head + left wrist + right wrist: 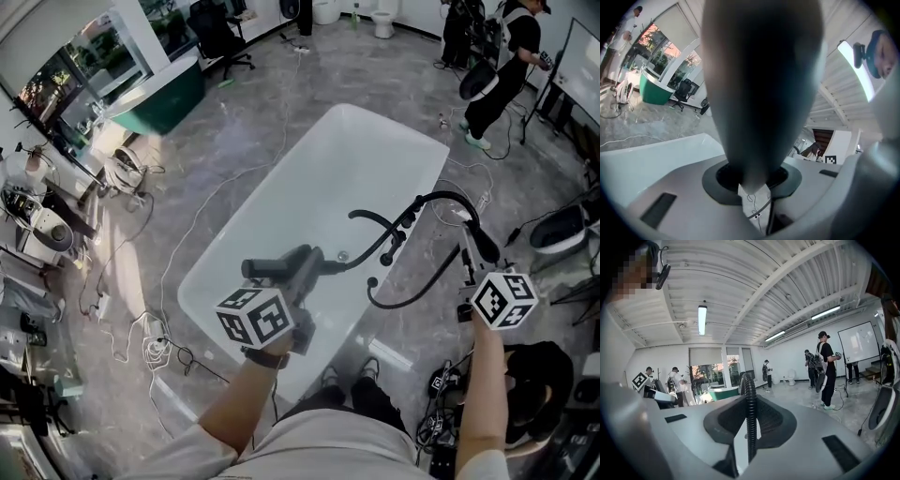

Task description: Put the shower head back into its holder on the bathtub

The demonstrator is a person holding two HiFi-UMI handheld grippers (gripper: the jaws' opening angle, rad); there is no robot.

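Note:
A white bathtub [201,281] lies in the middle of the head view. A black faucet with the holder [395,237] stands on its right rim. My left gripper [302,274] hangs over the tub's near end, shut on the dark grey shower head [278,266]. In the left gripper view the shower head [759,84] fills the space between the jaws of the left gripper [751,186]. A black ribbed hose [412,295] loops from it past the faucet. My right gripper [466,265], right of the tub, is shut on this hose [750,404].
Cables [150,347] trail over the grey floor left of the tub. A green tub [164,98] and desks stand at the back left. A person [497,75] stands at the back right. A black bag [539,375] lies near my right arm.

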